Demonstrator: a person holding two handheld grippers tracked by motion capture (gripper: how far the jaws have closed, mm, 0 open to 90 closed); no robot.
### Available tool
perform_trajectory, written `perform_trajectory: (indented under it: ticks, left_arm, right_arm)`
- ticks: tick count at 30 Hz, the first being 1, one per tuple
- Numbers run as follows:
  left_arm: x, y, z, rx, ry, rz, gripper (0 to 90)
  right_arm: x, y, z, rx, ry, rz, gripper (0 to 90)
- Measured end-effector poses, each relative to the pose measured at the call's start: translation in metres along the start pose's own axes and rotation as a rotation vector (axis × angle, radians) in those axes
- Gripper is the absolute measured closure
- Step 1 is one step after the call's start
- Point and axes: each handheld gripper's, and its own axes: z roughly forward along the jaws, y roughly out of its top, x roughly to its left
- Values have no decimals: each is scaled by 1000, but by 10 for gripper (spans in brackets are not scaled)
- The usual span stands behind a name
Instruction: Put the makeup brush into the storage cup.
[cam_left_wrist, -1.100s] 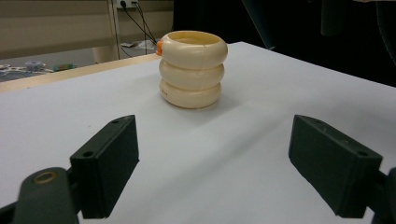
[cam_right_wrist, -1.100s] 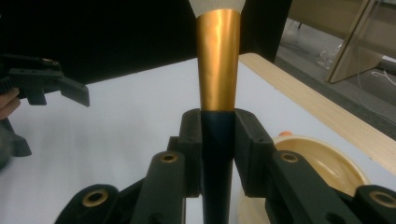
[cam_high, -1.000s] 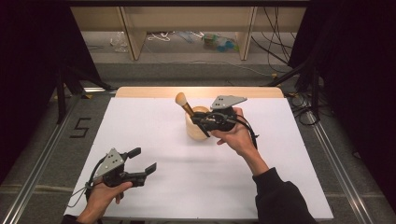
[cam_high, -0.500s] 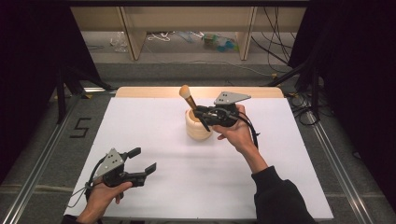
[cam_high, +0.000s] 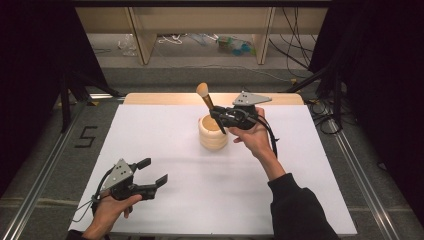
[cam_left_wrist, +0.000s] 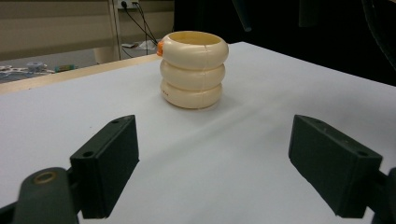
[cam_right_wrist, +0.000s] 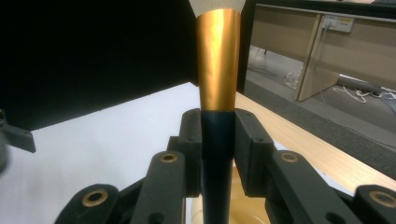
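Observation:
A cream ribbed holder (cam_high: 213, 132) made of three stacked rings stands upright on the white table (cam_high: 165, 145), toward the back middle; it also shows in the left gripper view (cam_left_wrist: 194, 70). A makeup brush (cam_high: 210, 106) with a pale bristle head, gold ferrule (cam_right_wrist: 217, 60) and dark handle tilts over the holder's mouth, bristles up and to the left. My right gripper (cam_high: 221, 116) is shut on its dark handle, just above the holder's right rim. Near the front left corner my left gripper (cam_high: 152, 172) rests open, jaws spread, with nothing between them.
A wooden strip (cam_high: 165, 98) runs along the table's far edge. Beyond it are wooden furniture legs (cam_high: 142, 37) and loose cables on the floor. Dark frames stand at both sides. A "5" marking (cam_high: 85, 136) lies on the floor to the left.
The right gripper has carried the brush up and to the right over the holder, turning it closer to upright. The left gripper has stayed put.

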Motion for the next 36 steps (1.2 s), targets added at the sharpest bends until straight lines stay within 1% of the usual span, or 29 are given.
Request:
perform_trajectory:
  ticks: [2, 3, 5, 6, 7, 8, 10, 11, 12, 13, 14, 15, 16, 18, 19, 20, 23, 25, 27, 29, 30, 32, 34, 35, 36]
  left_arm:
    - [1, 0, 0, 0, 2, 2, 160]
    - [1, 0, 0, -3, 3, 4, 159]
    - [1, 0, 0, -1, 2, 4, 160]
    - [1, 0, 0, 0, 3, 1, 160]
    - [1, 0, 0, 0, 3, 3, 159]
    - [-1, -1, 0, 7, 0, -18, 160]
    - [-1, 0, 0, 2, -4, -17, 160]
    - [-1, 0, 1, -6, -8, -13, 159]
    - [0, 1, 1, -6, -7, 0, 160]
    - [1, 1, 1, -13, -4, 16, 160]
    - [2, 1, 1, -9, 3, 33, 160]
    - [2, 1, 0, -8, 6, 34, 160]
    - [2, 1, 0, -6, 9, 26, 160]
    - [0, 0, 0, -4, 10, -7, 159]
    - [0, 0, 0, -2, 9, -11, 160]
    - [0, 0, -1, 0, 10, -16, 160]
    - [-1, 0, -1, 6, 13, -18, 160]
    - [-2, 0, -1, 8, 6, -26, 160]
    - [-1, 0, -1, 8, 3, -15, 160]
    - [-1, 0, -1, 7, 3, -14, 160]
    - [-1, 0, -1, 7, 4, -21, 160]
    - [-2, 0, -1, 8, 8, -34, 160]
    - [-2, 0, -1, 7, -2, -34, 160]
    - [-2, 0, 0, 3, -4, -22, 160]
    - [-2, 0, -1, 2, -4, -21, 160]
  right_arm:
    - [-1, 2, 1, 1, -14, -8, 747]
    - [-1, 3, 1, 5, -12, -8, 747]
    - [-3, 4, 3, -2, -26, -14, 747]
    - [-4, 5, 3, -5, -18, -3, 747]
    - [-5, 5, 4, -8, -22, -1, 747]
    - [-7, 5, 5, -14, -24, 4, 747]
    - [-10, 5, 8, -10, -36, 15, 747]
    - [-11, 5, 9, -12, -36, 16, 747]
    - [-12, 6, 10, -11, -35, 14, 747]
    - [-12, 7, 12, -15, -40, 15, 747]
    - [-13, 9, 14, -19, -48, 8, 747]
    - [-13, 10, 14, -18, -46, 9, 747]
    - [-13, 11, 15, -21, -48, 10, 747]
    - [-14, 13, 17, -27, -54, 10, 747]
    - [-15, 13, 18, -27, -56, 9, 747]
    - [-17, 13, 20, -36, -56, 18, 747]
    - [-19, 12, 22, -27, -61, 16, 747]
    - [-20, 11, 23, -32, -66, 24, 747]
    - [-20, 11, 24, -34, -66, 24, 747]
    - [-21, 10, 26, -40, -69, 26, 747]
    - [-21, 10, 26, -29, -68, 23, 747]
    - [-21, 8, 28, -37, -67, 20, 747]
    - [-21, 7, 30, -38, -67, 8, 747]
    - [-21, 6, 31, -39, -75, 4, 747]
    - [-21, 5, 32, -35, -67, 2, 747]
